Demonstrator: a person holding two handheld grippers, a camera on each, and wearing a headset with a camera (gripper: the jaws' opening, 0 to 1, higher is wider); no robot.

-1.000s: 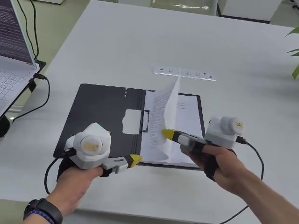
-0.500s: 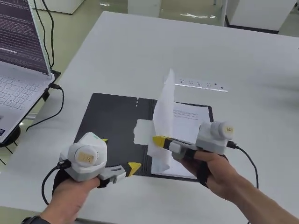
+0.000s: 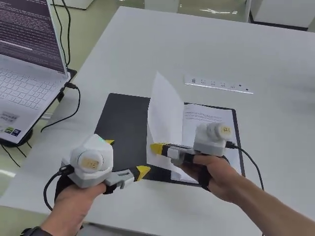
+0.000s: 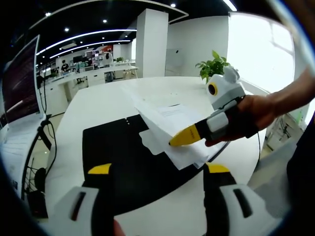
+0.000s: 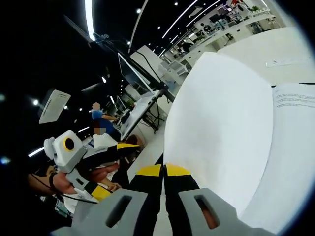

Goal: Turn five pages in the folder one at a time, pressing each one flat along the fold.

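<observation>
A black folder (image 3: 123, 123) lies open on the white table, with a stack of printed pages (image 3: 211, 118) on its right half. One white page (image 3: 165, 113) stands lifted over the fold, leaning left. My right gripper (image 3: 158, 147) is shut on the lower edge of that page (image 5: 221, 123), its jaws pressed together (image 5: 163, 170). My left gripper (image 3: 125, 156) is open at the folder's front left corner with nothing between its fingers (image 4: 157, 169). From the left gripper view the folder (image 4: 123, 147), the raised page (image 4: 162, 118) and the right gripper (image 4: 184, 137) lie straight ahead.
An open laptop (image 3: 29, 73) with cables (image 3: 69, 113) stands at the table's left edge. A white power strip (image 3: 219, 84) lies behind the folder. A potted plant (image 4: 214, 66) stands beyond the table. The left gripper (image 5: 74, 152) appears at the left of the right gripper view.
My right gripper has carried the page leftward, from upright over the right stack to leaning across the fold. The left gripper has stayed open near the folder's front edge. The head camera shifted.
</observation>
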